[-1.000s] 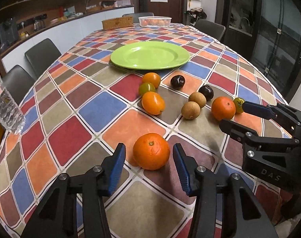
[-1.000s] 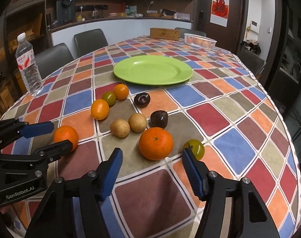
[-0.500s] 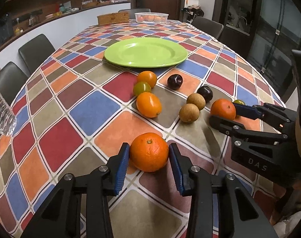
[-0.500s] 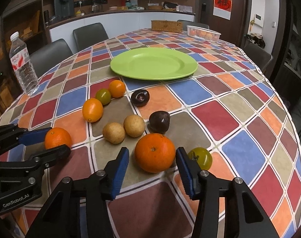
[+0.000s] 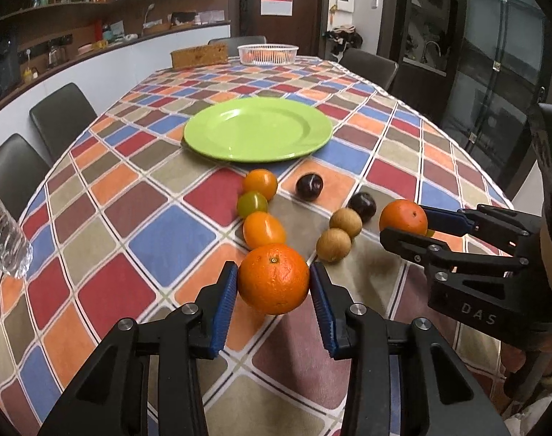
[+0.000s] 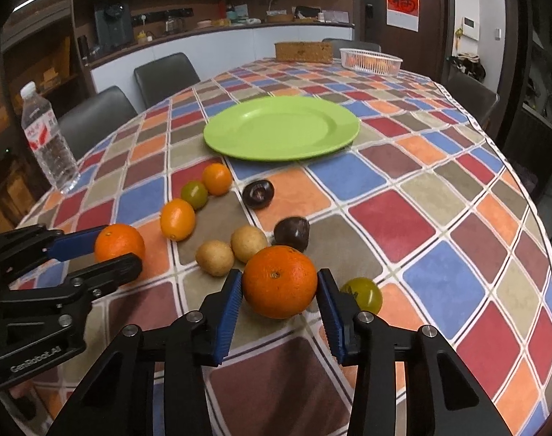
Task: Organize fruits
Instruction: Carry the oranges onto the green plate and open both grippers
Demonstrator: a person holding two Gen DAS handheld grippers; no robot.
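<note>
Oranges sit in both grippers: we see the left gripper (image 5: 273,292) with its blue pads pressed against either side of one large orange (image 5: 273,278), and the right gripper (image 6: 280,297) clamped likewise on a second large orange (image 6: 280,282), its jaws having just been closing onto that fruit. Both oranges are at the near end of the bench (image 5: 105,239), which carries a chequered cloth. Beyond them, we note two small orange fruits and a green one in a short row (image 5: 257,203), two brown round fruits (image 5: 339,233) touching each other, and two dark plums (image 5: 309,186) apart from one another. A green-yellow fruit (image 6: 361,293) lies just beside the right gripper's outer finger. The green plate (image 5: 257,133) stands farther up the bench, bare. A water bottle (image 6: 47,138) stands upright near the bench's left edge.
</note>
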